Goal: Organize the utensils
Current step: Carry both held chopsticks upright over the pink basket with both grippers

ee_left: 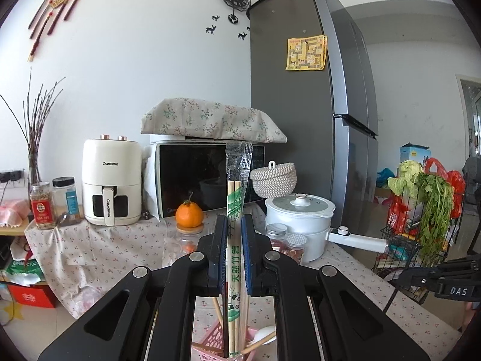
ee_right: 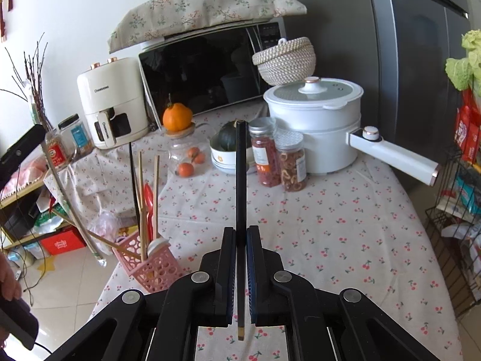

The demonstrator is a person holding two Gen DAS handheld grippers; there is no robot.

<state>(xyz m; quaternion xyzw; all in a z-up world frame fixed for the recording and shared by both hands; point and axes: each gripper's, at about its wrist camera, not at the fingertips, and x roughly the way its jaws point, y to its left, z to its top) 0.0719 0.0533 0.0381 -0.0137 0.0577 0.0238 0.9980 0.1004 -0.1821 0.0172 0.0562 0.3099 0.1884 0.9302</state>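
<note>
**Gripping chopsticks in both grippers above the cherry-print counter**

Starting at the left of the right wrist view, the left gripper shows only as a dark edge, with its wrapped bamboo chopsticks slanting down toward the pink utensil basket. That basket sits tilted at the near left corner of the counter, holding several wooden chopsticks, a black one, a red utensil and a white spoon. Behind it stand a cream air fryer, a glass jar of small oranges topped by a larger orange, and a microwave under a floral cloth. In the middle, the right gripper has its jaws closed on a single black chopstick, which points up and away over the cloth, its tan end showing below the jaws. Further right are two spice jars and a white electric pot with a woven basket behind it.

In the left wrist view, the left gripper's jaws are clamped on the sleeved chopstick pair, held upright; the pink basket lies directly beneath.
</note>
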